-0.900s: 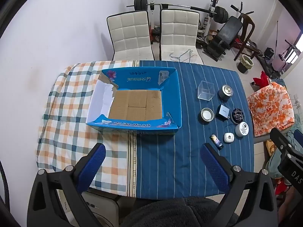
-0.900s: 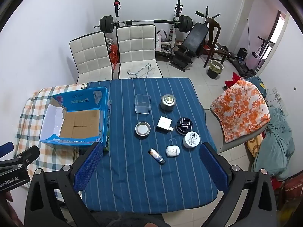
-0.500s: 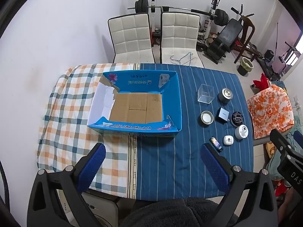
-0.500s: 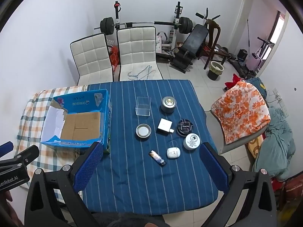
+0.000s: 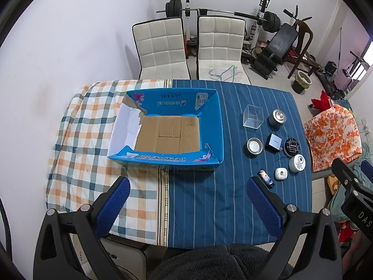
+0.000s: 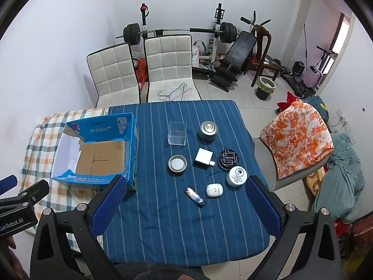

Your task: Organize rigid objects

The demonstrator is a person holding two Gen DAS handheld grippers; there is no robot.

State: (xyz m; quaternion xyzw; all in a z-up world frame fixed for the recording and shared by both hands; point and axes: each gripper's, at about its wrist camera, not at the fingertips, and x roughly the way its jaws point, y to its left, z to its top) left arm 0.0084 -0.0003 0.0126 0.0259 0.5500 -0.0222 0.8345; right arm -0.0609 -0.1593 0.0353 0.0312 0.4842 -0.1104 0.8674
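An empty blue cardboard box (image 5: pixel 212 126) (image 6: pixel 132 137) sits on the table's left half. Right of it on the blue striped cloth lie several small items: a clear plastic cube (image 6: pixel 177 133), a silver tin with a lid (image 6: pixel 208 130), an open round tin (image 6: pixel 177 163), a white square box (image 6: pixel 203 158), a black round tin (image 6: pixel 228 159), a white round jar (image 6: pixel 237 175), a small white case (image 6: pixel 214 190) and a dark lighter (image 6: pixel 195 196). My left gripper (image 5: pixel 186 193) hovers open high above the table's near edge. My right gripper (image 6: pixel 184 192) is open too, high above the small items.
A checked cloth (image 5: pixel 81 140) covers the table's left part. Two white chairs (image 6: pixel 139 70) stand behind the table, with gym gear at the wall. An orange-patterned cloth (image 6: pixel 300 137) drapes a chair to the right. The other gripper's body shows at each view's edge.
Both grippers have risen and drawn back a little; the table and its objects look smaller and further away. Nothing on the table has moved.
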